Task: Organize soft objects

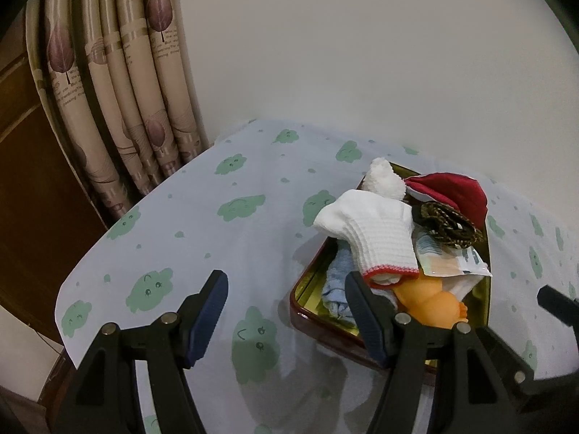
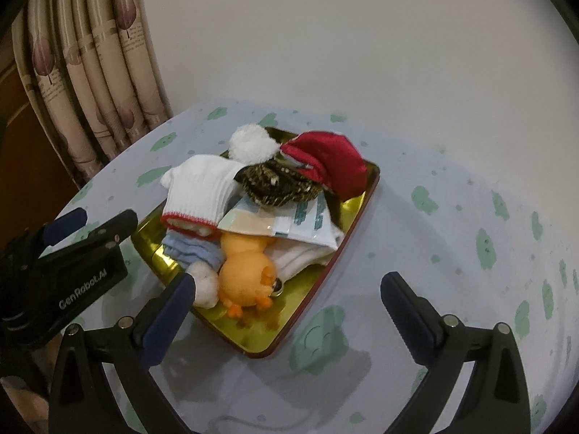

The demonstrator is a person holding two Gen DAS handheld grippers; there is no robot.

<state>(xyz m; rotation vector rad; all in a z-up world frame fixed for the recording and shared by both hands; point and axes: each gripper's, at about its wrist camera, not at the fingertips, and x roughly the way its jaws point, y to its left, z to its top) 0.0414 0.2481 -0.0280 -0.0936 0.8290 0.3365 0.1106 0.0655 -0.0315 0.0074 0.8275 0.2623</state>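
Note:
A gold tray with a red rim (image 2: pixel 340 253) (image 1: pixel 307 285) sits on the table, piled with soft things: a white glove with a red cuff (image 2: pixel 202 195) (image 1: pixel 372 238), a red hat with a white pompom (image 2: pixel 333 162) (image 1: pixel 452 191), a dark gold-flecked scrunchie (image 2: pixel 278 184) (image 1: pixel 448 224), an orange toy (image 2: pixel 246 275) (image 1: pixel 430 296), blue cloth (image 2: pixel 191 249) (image 1: pixel 336 289) and packaged masks (image 2: pixel 289 224). My left gripper (image 1: pixel 286 314) is open and empty at the tray's near left corner. My right gripper (image 2: pixel 289 303) is open and empty over the tray's near edge.
The table wears a pale cloth with green cloud prints (image 1: pixel 181 238) (image 2: pixel 452 238). Beige leaf-print curtains (image 1: pixel 119 83) hang at the back left beside a brown wooden panel (image 1: pixel 32 166). A white wall (image 2: pixel 362 43) stands behind. The left gripper's body (image 2: pixel 72 275) shows at the right view's left.

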